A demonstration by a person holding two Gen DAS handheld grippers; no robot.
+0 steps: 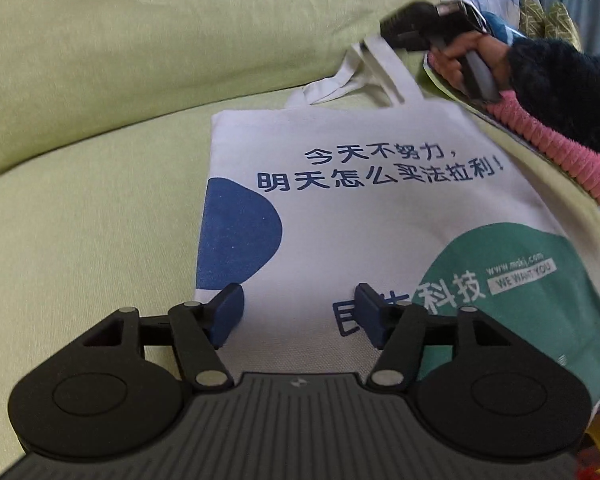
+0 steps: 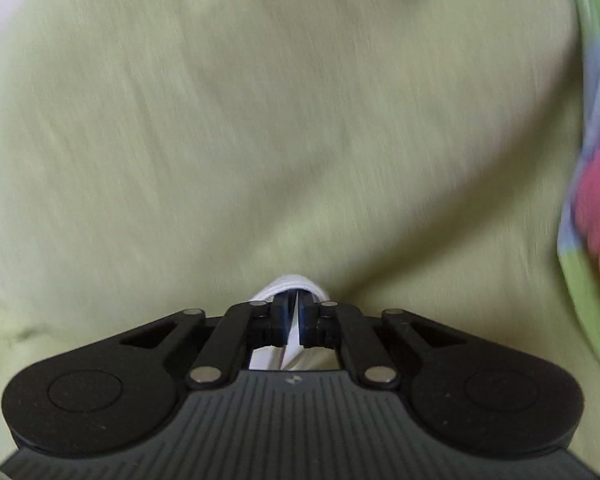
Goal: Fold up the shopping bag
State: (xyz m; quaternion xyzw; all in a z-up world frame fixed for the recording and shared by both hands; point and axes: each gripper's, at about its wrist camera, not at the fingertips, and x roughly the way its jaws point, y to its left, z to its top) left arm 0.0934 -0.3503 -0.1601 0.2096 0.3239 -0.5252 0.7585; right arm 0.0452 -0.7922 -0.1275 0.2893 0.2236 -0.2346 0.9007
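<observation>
A white canvas shopping bag [image 1: 372, 216] lies flat on the pale green sofa seat, printed with dark blue text, a blue shape and a green shape. Its white handles [image 1: 364, 76] lead up toward the backrest. My left gripper [image 1: 300, 312] hovers open above the bag's bottom edge, nothing between its fingers. In the left wrist view the right gripper [image 1: 392, 28] is at the handles' far end, held by a hand [image 1: 460, 60]. The right wrist view shows my right gripper [image 2: 296, 316] shut on the white handle strap [image 2: 290, 286], with blurred green fabric filling the picture.
The green sofa backrest cushion [image 1: 160, 48] rises behind the bag. A dark fuzzy sleeve with a pink cuff [image 1: 556, 148] crosses the bag's right side. Patterned cushions [image 1: 540, 12] sit at the far right. Open seat fabric [image 1: 80, 248] lies left of the bag.
</observation>
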